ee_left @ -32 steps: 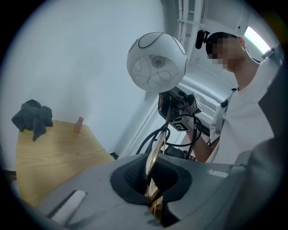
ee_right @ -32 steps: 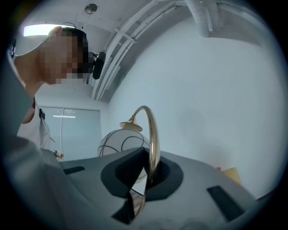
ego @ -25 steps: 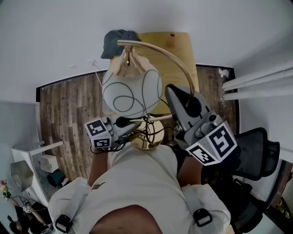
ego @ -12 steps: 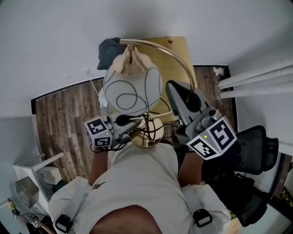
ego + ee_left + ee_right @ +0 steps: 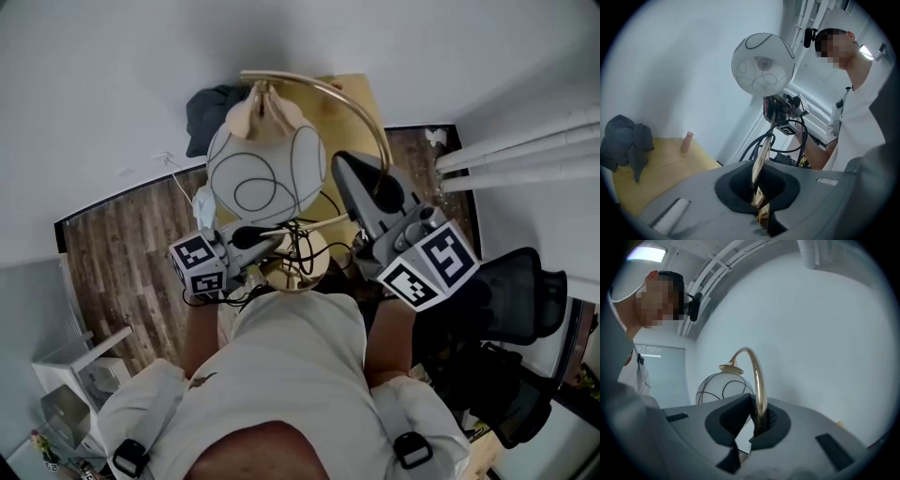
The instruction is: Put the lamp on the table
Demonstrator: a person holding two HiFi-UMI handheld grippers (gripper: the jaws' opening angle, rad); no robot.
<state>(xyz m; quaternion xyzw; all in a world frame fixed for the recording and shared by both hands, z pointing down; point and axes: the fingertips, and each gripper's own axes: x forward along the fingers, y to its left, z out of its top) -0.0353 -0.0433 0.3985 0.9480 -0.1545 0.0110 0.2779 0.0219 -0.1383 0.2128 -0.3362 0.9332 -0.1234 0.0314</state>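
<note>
item: lamp (image 5: 267,173), brass, with a white globe shade (image 5: 762,64) lined in black. carried clear of the floor (image 5: 131,244), on the person's side of the bench (image 5: 366,98), not yet set down on it.

grip, left gripper (image 5: 761,206): jaws closed tight on the straight brass stem (image 5: 764,150), low down near the round base (image 5: 295,267). this looks like the hold that takes the weight and keeps the base from swinging.

grip, right gripper (image 5: 757,423): jaws closed on the curved brass arm (image 5: 757,376), higher up. judged a steadying hold, since the heavy globe hangs off to one side of the stem and would tip the lamp if only one point were held.

attached: black cord (image 5: 300,239), bunched around the base. it may snag or end up under the base at set-down.

bench: pale wood top, against the wall. at its far end lie a dark cloth (image 5: 623,140) and a small bottle (image 5: 686,140), both close to the wall. the near part of the bench is bare wood, the likely landing spot.

also present: office chair (image 5: 516,300), to the right of the bench, well apart from it.

status: transport stage; lowering the base flat onto the bench remains.
</note>
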